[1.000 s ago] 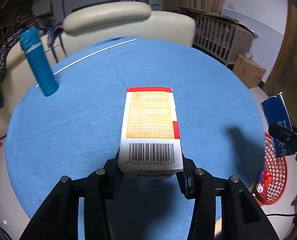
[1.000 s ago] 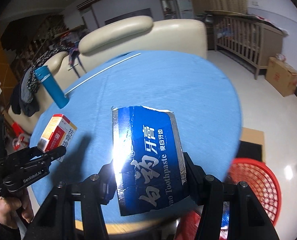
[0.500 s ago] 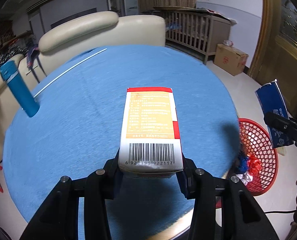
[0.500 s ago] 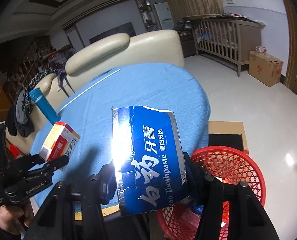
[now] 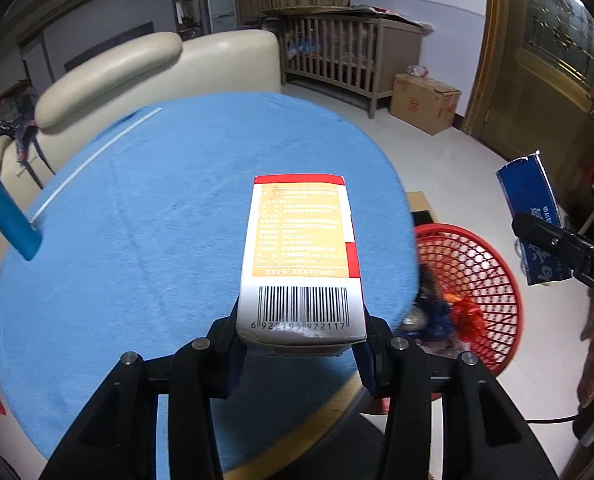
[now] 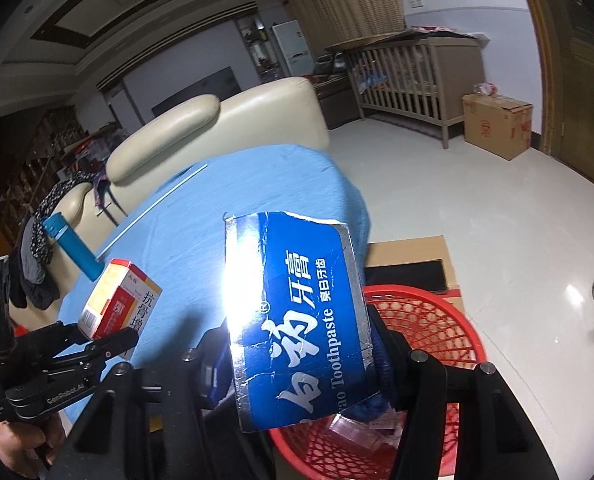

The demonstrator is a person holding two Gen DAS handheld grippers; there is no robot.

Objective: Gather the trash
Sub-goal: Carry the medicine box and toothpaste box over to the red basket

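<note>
Left hand-held gripper [image 5: 301,344] clamped on a white, orange and red medicine box [image 5: 301,256], pads pressed on both sides, barcode end nearest the camera, box held above the near right part of the blue-covered round counter [image 5: 137,220]. In the right wrist view the same box [image 6: 119,298] sits in the left hand-held gripper [image 6: 109,340] at lower left, a person's hand [image 6: 21,440] under it. Right hand-held gripper [image 6: 297,360] clamped on a torn blue toothpaste box [image 6: 297,312], flattened, silver lining showing at the edges, glare on its left side; it hangs over the near rim of the red mesh basket [image 6: 429,320]. From the left wrist view the toothpaste box [image 5: 531,208] is at far right, past the red basket [image 5: 481,272], which stands on the floor just beside the counter edge. Some wrappers lie in the basket, blurred. On the counter: a blue bottle [image 5: 5,212] at the far left edge, tilted in the fisheye, and a thin white rod [image 5: 97,162] lying near it. Cream sofa [image 5: 137,68] behind the counter, wooden crib [image 5: 337,48] and cardboard box [image 5: 423,102] on the floor beyond.
</note>
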